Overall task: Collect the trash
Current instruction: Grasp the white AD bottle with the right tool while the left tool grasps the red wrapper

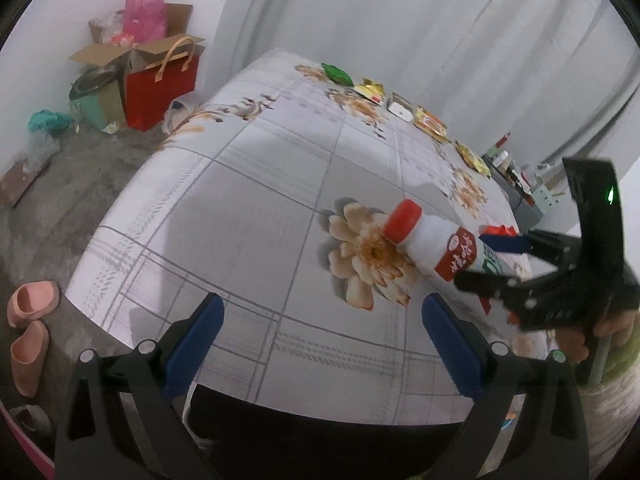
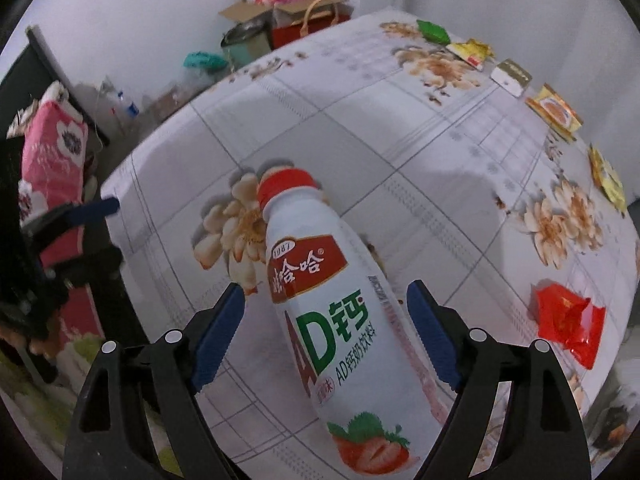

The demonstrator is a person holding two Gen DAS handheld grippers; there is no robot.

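A white milk-drink bottle (image 2: 344, 308) with a red cap and red-green label lies on the flowered tablecloth (image 2: 400, 140). It sits between the fingers of my right gripper (image 2: 326, 334), which is open around it with gaps on both sides. In the left wrist view the bottle (image 1: 432, 240) points its cap left, with my right gripper (image 1: 492, 260) at its base. My left gripper (image 1: 324, 348) is open and empty above the near table edge. A crumpled red wrapper (image 2: 568, 320) lies right of the bottle. Several wrappers, green (image 2: 432, 30) and yellow (image 2: 472, 52), line the far edge.
A small white box (image 2: 510, 74) and orange packets (image 2: 556, 114) lie along the table's far side. On the floor at left stand a red bag (image 1: 160, 88), cardboard boxes (image 1: 104, 56), a pink plastic bag (image 1: 144, 16) and pink slippers (image 1: 30, 320). Grey curtains hang behind.
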